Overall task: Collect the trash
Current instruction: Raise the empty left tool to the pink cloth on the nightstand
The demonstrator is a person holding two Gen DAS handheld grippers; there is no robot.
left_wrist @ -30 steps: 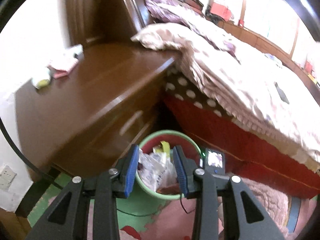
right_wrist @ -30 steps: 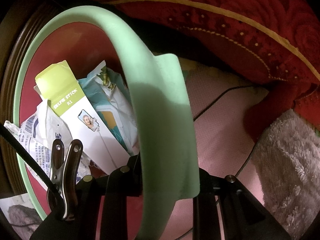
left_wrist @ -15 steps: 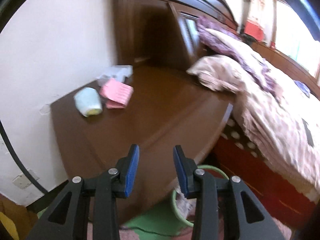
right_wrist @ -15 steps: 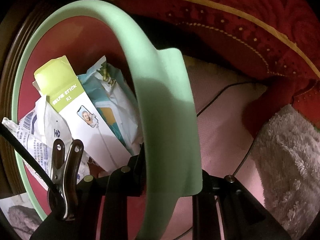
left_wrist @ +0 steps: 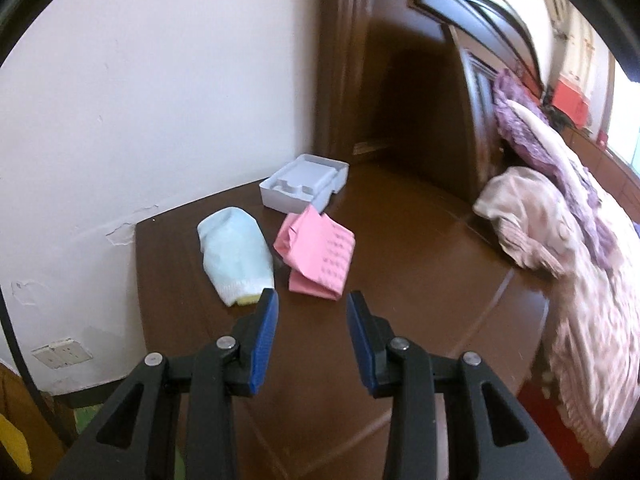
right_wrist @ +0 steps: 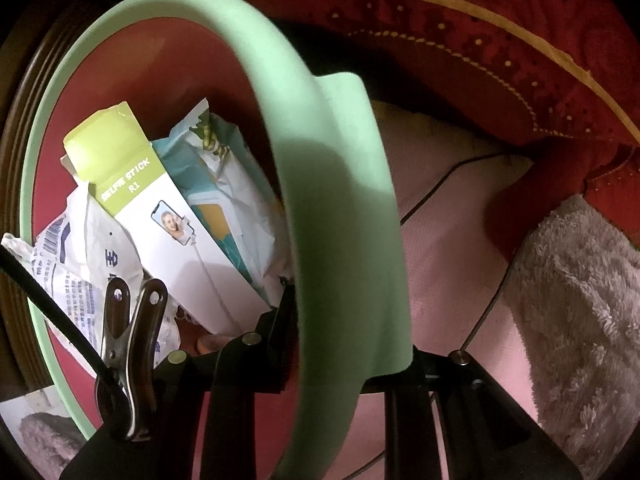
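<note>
Nightstand (left_wrist: pixel 400 280): pink wrapper (left_wrist: pixel 318 258) just beyond unclenched left tool (left_wrist: pixel 312 320); right tool (right_wrist: pixel 340 344) clamps bin rim (right_wrist: pixel 340 200)

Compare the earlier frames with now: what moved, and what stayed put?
The left gripper, open and empty, swung up from the green trash bin to the brown nightstand, now facing the pale blue roll, pink packet and white tray. The right gripper stayed clamped on the bin's rim; the selfie stick box is unmoved.
</note>
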